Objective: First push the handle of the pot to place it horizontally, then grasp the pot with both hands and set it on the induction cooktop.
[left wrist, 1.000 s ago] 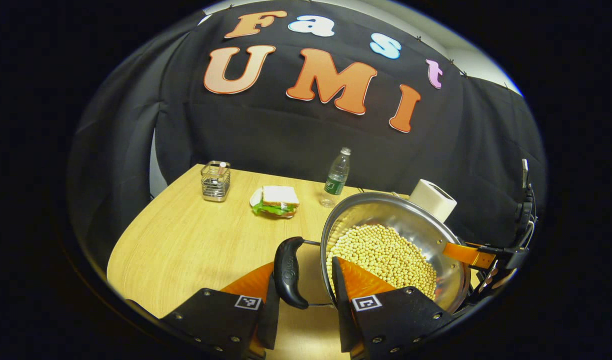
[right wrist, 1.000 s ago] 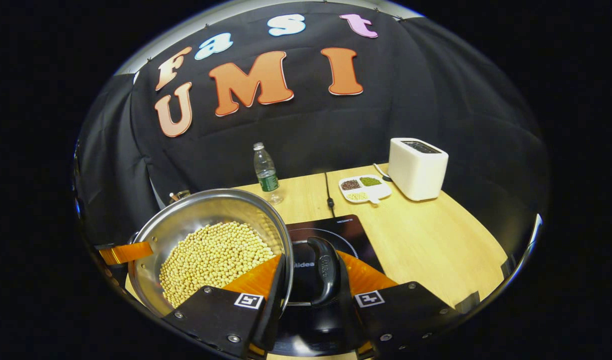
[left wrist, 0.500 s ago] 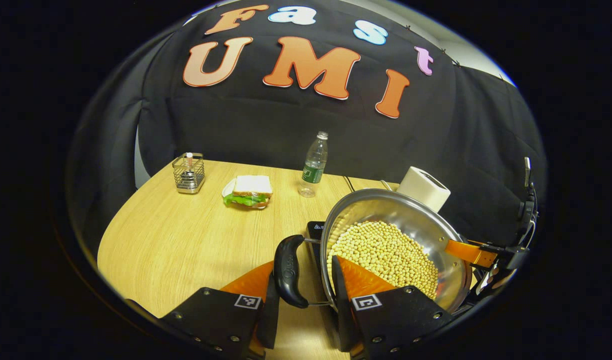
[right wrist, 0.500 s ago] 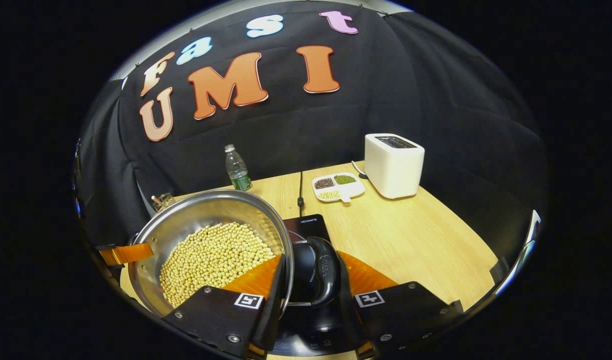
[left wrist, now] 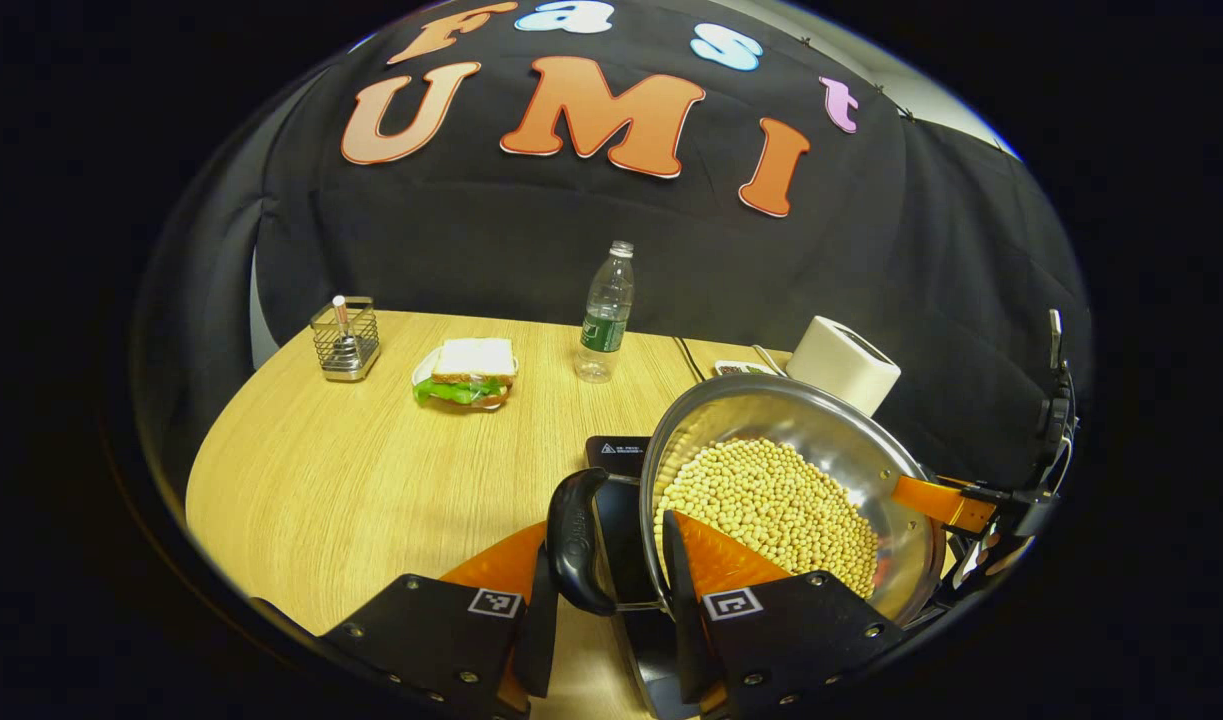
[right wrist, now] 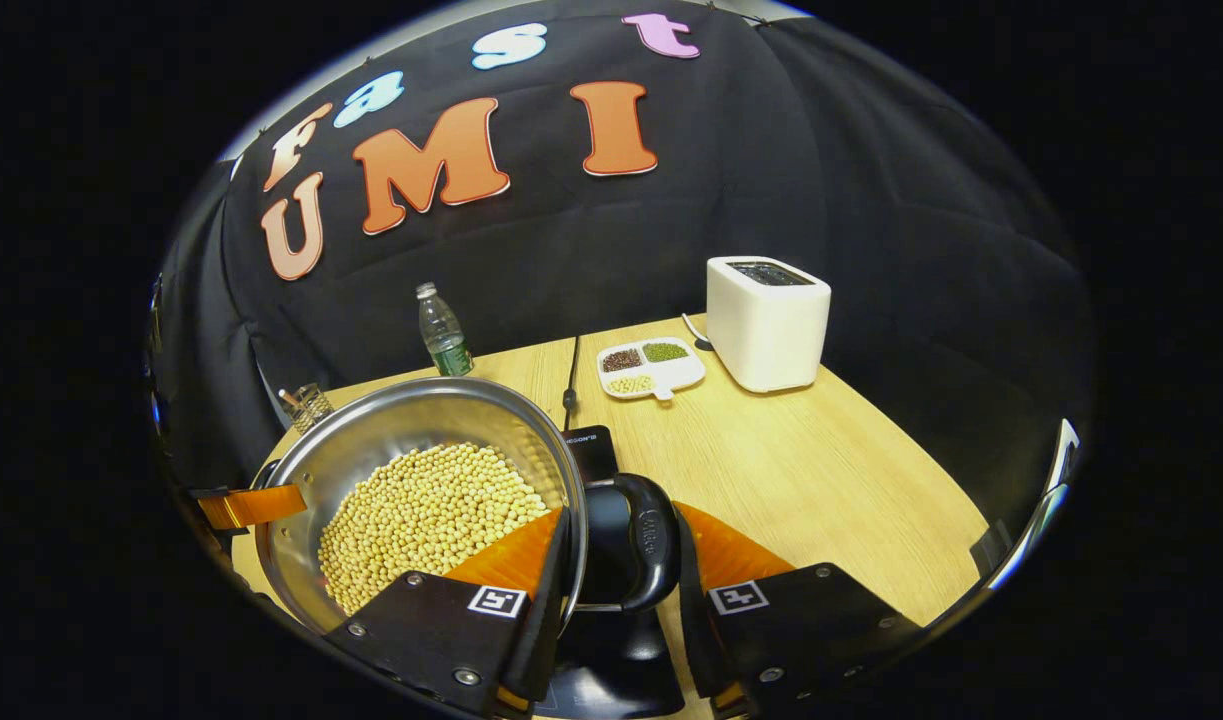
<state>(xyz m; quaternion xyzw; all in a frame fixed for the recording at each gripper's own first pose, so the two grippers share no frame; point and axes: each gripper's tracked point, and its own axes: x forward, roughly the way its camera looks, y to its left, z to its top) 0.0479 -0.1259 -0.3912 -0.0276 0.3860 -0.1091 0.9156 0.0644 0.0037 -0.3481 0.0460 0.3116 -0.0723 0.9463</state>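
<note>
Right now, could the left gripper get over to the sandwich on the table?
Probably not as things stand. The left gripper is closed on one handle of the pot full of beans, so it is busy. The table between it and the sandwich lies bare, but it would have to let go first.

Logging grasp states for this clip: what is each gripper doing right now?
Left gripper: shut on the pot's left handle.
Right gripper: shut on its right handle.

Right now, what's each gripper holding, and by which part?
Both hold the steel pot of soybeans. The left gripper clamps its rim beside one black side handle; the right gripper clamps the opposite rim at the other handle.
</note>
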